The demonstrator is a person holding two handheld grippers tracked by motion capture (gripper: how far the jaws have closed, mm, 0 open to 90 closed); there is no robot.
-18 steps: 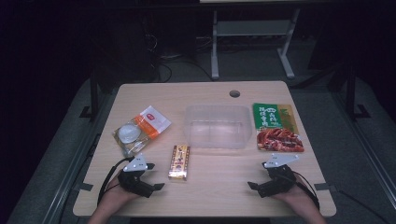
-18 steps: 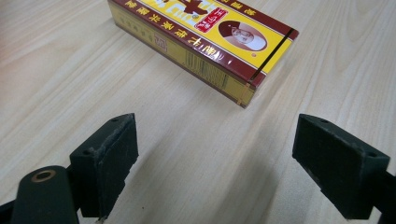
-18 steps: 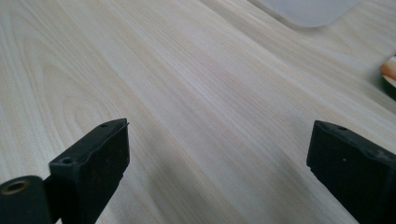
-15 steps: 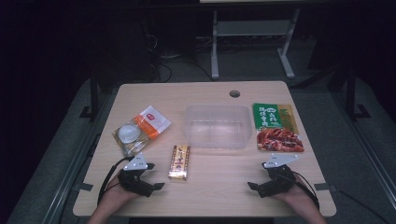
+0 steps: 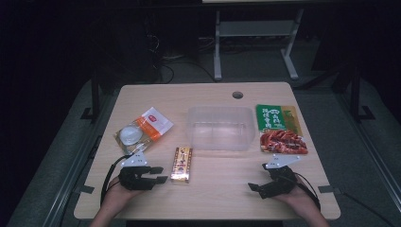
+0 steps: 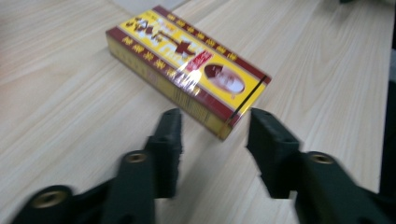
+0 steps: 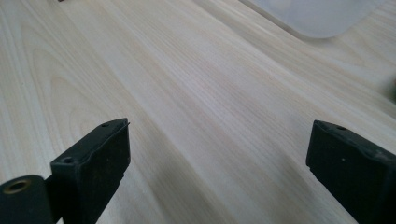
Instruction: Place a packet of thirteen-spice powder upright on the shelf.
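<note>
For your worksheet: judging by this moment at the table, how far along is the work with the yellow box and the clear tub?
Done: nothing yet; the clear tub looks empty. In hand: the left gripper is open, its jaws near the corner of the yellow box without touching it. The right gripper is open over bare table. Left, probably: gripping the box and moving it; the orange packet and green-and-red packet lie untouched.

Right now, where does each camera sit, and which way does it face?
High view: above the person's table edge, looking forward and down; both hands, left gripper, right gripper.
Left gripper view: on that gripper, along its open jaws at the yellow box.
Right gripper view: along wide-open jaws over bare wood toward the clear tub.
Shared: the box shows in high and left gripper views.
</note>
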